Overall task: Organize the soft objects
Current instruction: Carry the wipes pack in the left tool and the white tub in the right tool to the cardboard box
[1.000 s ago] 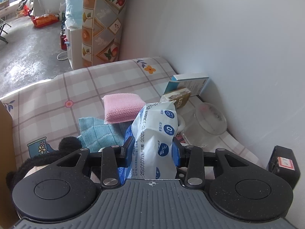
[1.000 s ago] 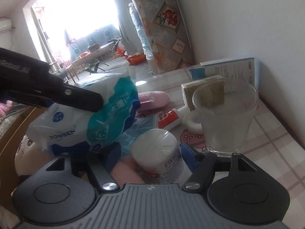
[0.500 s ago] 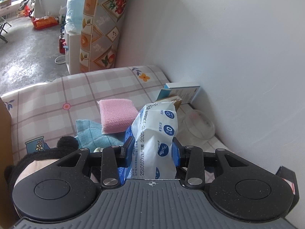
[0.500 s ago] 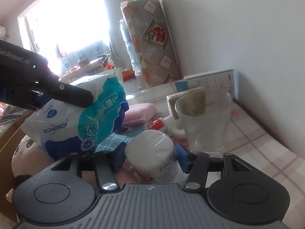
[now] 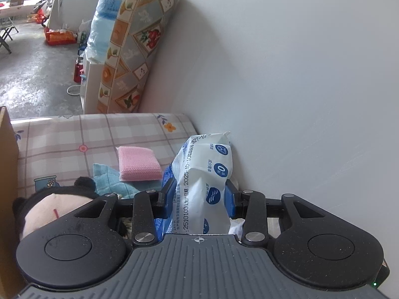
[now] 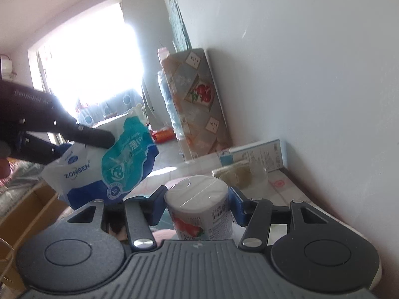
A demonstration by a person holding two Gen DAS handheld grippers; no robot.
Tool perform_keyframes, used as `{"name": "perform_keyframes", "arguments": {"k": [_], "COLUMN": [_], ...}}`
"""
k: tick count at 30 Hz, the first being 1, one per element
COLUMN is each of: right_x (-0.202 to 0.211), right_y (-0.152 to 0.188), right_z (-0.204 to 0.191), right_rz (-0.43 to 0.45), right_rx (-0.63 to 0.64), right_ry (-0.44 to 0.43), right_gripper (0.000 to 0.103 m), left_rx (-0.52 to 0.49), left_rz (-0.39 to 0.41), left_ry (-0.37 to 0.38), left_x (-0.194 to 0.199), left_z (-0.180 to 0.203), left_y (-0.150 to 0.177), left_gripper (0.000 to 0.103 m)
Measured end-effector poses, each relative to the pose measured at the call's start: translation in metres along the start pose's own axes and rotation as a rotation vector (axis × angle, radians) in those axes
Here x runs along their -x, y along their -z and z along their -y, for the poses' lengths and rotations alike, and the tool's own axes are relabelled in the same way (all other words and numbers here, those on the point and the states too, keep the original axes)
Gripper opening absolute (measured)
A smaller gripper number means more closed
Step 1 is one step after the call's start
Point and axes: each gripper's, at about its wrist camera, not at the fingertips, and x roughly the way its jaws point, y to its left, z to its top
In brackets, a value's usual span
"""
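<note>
My left gripper [image 5: 199, 194] is shut on a white and blue wet-wipes pack [image 5: 207, 174], held upright above the table. The right wrist view shows the same pack [image 6: 119, 164] hanging at the left, pinched by the left gripper's black fingers [image 6: 87, 134]. My right gripper [image 6: 197, 199] has its blue pads against both sides of a white lidded cup [image 6: 199, 206] with a strawberry label, held off the table. Below the left gripper lie a pink sponge [image 5: 138, 162], a blue cloth [image 5: 109, 182] and a plush doll head [image 5: 49, 209].
The table carries a checked pink cloth [image 5: 74, 134] and stands against a white wall. At its wall side stand a glass [image 6: 256, 177], a brown packet [image 6: 234, 174] and a blue-white box [image 6: 259, 154]. A cardboard box [image 6: 30, 206] sits at the left.
Both grippers have risen and tilted up. The right gripper's jaws have come in against the white cup and lifted it clear of the table. The left still holds the wipes pack.
</note>
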Motion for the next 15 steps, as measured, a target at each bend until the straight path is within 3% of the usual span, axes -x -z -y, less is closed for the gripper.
{"name": "perform_keyframes", "arguments": {"k": [4,8,15], "right_x": [0.026,0.043,0.046], "right_y": [-0.015,-0.032,-0.062], "right_z": [-0.004,-0.015,-0.085], "right_rz": [0.035,0.042,0.054], "right_rx": [0.001,-0.002,0.078], "right_ry": [-0.028,-0.109,-0.314], "right_gripper": [0.056,0.056,0.056], "left_rx": [0.026,0.075,0.145], "left_rz": [0.053,0.109,0.215], "left_ry": [-0.003,-0.022,-0.175], "left_x": [0.035,0.074,0.145], "left_z": [-0.002,-0.015,-0.056], "left_y": [0.001,0.002,0.005], "left_gripper": [0.038,0.038,0.038]}}
